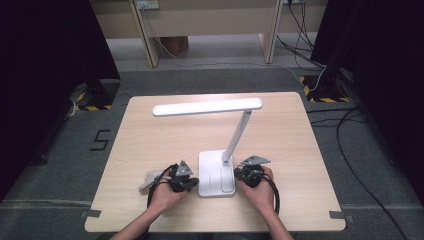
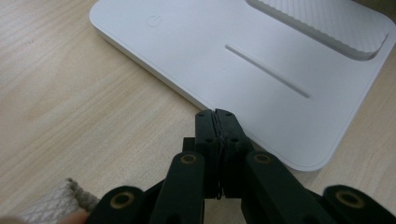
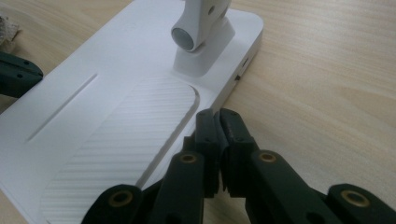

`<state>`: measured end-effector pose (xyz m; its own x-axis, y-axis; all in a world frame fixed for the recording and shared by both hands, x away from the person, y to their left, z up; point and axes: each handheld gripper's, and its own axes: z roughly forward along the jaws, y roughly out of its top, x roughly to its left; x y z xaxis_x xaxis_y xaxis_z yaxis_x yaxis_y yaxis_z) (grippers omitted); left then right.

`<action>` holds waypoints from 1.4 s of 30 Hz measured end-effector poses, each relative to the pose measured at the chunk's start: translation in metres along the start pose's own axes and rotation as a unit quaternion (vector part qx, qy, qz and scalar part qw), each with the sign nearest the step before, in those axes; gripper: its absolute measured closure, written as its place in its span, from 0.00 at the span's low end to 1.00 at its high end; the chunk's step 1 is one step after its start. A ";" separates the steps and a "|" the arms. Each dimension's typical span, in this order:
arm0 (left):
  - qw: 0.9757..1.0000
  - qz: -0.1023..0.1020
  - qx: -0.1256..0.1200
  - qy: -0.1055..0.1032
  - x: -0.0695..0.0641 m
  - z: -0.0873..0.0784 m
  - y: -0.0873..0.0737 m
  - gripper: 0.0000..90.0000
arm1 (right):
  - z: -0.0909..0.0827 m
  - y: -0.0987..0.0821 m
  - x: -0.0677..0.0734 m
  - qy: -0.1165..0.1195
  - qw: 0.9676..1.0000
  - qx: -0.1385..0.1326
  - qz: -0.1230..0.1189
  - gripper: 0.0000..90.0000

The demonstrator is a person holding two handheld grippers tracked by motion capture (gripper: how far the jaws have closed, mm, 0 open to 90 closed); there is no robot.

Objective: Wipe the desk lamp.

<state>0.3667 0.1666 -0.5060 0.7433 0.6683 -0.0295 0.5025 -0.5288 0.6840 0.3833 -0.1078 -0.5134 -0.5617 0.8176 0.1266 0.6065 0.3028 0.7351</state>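
In the high view, a white desk lamp [image 1: 218, 145] stands on the tabletop [image 1: 150, 145], with the left tongs [image 1: 186, 183] and right tongs [image 1: 248, 176] at each side of its base. In the left gripper view, the jaws are pressed together at the base edge [image 2: 196, 100], holding nothing. In the right gripper view, the jaws are also closed and empty. The lamp looks rigid, smooth and probably slippery; I think the thin arm [image 1: 237, 135] is the best hold.

Light wooden table [image 1: 150, 150] on grey carpet floor [image 1: 210, 80]; pale wooden desk legs [image 1: 145, 35] behind, black cables [image 1: 350, 125] right, black-yellow hazard tape [image 1: 320, 97].
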 end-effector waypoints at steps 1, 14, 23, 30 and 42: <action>1.000 0.001 -0.002 0.003 0.000 0.000 0.000 0.97 | 0.000 0.000 0.000 -0.001 1.000 0.000 0.001 0.93; 0.998 0.027 -0.040 0.029 0.002 -0.022 0.007 0.71 | -0.014 -0.001 -0.005 -0.021 0.999 -0.026 -0.002 0.72; 0.995 0.042 -0.085 0.019 0.002 -0.049 0.003 0.55 | -0.039 -0.008 -0.013 -0.036 0.998 -0.043 0.002 0.66; 0.994 0.014 -0.105 0.035 0.016 -0.072 -0.015 0.51 | -0.059 -0.018 -0.025 -0.048 0.997 -0.052 0.011 0.62; 0.984 -0.086 -0.124 0.093 0.051 -0.089 -0.078 0.48 | -0.078 -0.047 -0.051 -0.062 0.993 -0.085 0.051 0.59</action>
<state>0.3265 0.2886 -0.4955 0.5514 0.8332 -0.0415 0.4730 -0.2713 0.8383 0.3393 -0.2021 -0.5022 -0.4223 0.8970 0.1308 0.5467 0.1369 0.8260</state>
